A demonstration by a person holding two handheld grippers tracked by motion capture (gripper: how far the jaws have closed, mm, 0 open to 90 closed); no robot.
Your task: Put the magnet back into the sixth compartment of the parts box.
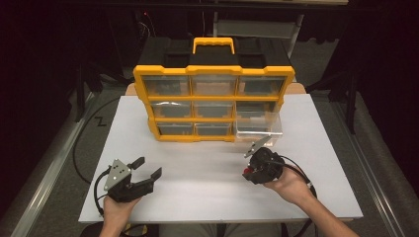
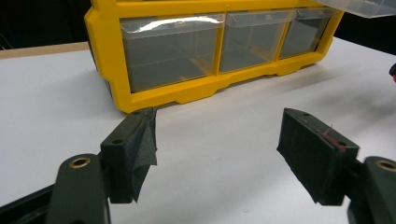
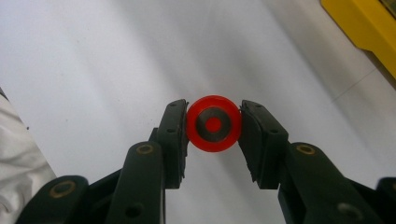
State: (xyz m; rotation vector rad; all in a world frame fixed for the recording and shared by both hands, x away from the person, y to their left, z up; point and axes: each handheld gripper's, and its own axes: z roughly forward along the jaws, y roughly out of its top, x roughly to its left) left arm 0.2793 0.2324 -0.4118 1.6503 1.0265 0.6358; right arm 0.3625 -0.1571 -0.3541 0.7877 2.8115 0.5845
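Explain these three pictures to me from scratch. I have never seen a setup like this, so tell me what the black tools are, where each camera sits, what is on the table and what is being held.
A person sits at a white table and holds a hand-worked clamp tool, a gripper with two black jaws, in each hand. No robot arm is involved.

The high view looks down from above the person's side. There the left gripper is at the left and the right gripper at the right.

The other two pictures come from small cameras riding on the grippers, looking along their jaws.

On the table stands a yellow organizer with clear plastic drawers. One clear drawer at its lower right is pulled out.

The left gripper's jaws stand wide apart with nothing between them. The right gripper is shut on a small red wheel, a round red piece with a grey ring and red centre.
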